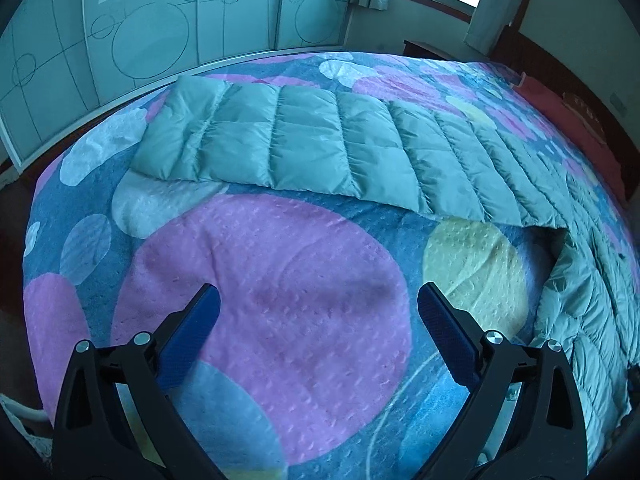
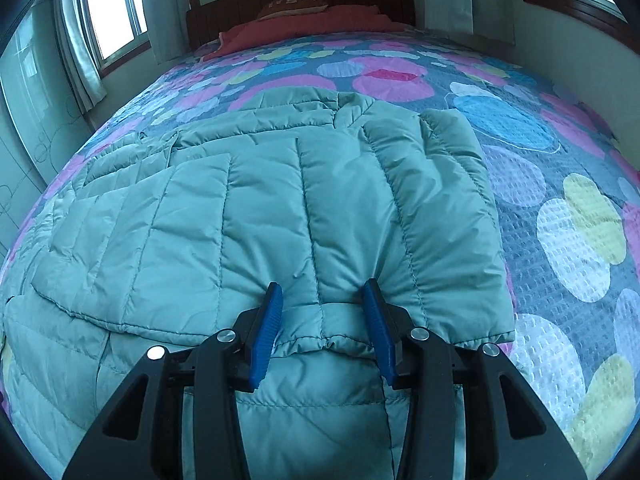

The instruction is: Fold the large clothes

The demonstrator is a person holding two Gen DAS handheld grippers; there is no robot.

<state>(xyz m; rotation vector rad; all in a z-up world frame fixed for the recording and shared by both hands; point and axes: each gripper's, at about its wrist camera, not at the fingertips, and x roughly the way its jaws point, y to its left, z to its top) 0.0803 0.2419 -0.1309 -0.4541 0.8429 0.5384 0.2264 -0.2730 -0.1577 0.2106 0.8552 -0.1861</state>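
While it lies spread over the bed (image 2: 560, 152), the pale green quilted down coat (image 2: 280, 208) looks puffy, stitched into long padded channels. One sleeve (image 1: 280, 140) stretches flat toward ten o'clock in the left wrist view; the other side is folded over the body, its hem edge lying just ahead of the right hand-held gripper (image 2: 322, 300). That gripper is partly closed, blue pads pressing a bunched section of the folded layer between them. At six o'clock, the left hand-held gripper (image 1: 318, 304) gapes wide over the pink circle of the bedspread (image 1: 280, 320), holding nothing.
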